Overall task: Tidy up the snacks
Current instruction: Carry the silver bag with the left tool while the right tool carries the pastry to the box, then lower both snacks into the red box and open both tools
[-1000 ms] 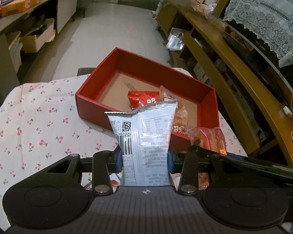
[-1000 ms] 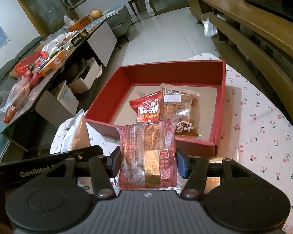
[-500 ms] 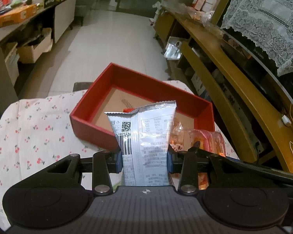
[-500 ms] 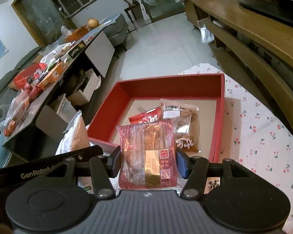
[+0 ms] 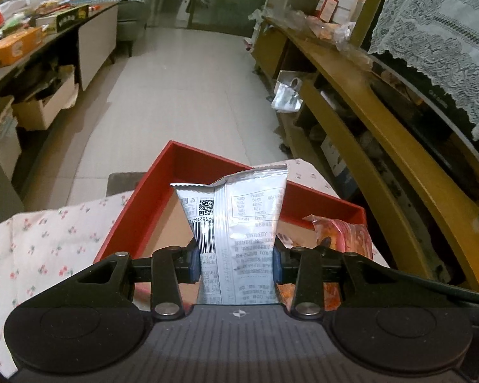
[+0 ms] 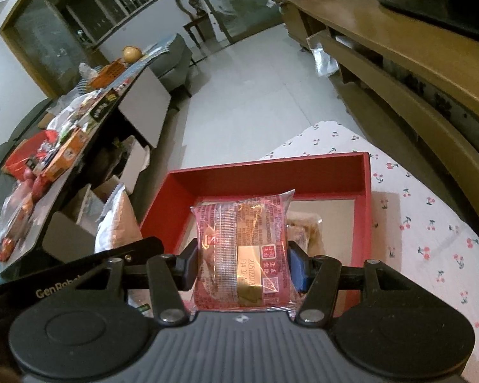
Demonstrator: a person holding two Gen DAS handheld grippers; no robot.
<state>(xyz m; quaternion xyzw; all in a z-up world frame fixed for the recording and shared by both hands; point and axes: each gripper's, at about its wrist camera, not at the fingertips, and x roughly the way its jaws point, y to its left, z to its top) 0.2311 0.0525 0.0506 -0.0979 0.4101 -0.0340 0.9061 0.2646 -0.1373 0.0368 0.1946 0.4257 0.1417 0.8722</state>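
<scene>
Gripping a silver foil snack packet (image 5: 236, 223), left tool (image 5: 236, 263) sat clamped; right tool (image 6: 242, 269) pinched a red-wrapped square cake (image 6: 242, 249). Both hung just above the near edge of the open red cardboard box (image 6: 364, 217), which lay directly ahead.

A cherry-print cloth (image 6: 431, 223) covers the table. Pale floor tiles (image 5: 175, 95) stretch away to a grey sofa (image 5: 132, 22). On the left, a cluttered side table (image 6: 89, 118) carries an orange box (image 5: 12, 46) and a round yellow fruit (image 6: 131, 53). On the right runs a long wooden cabinet (image 5: 383, 127), with lace cloth (image 5: 431, 32) hanging above.
</scene>
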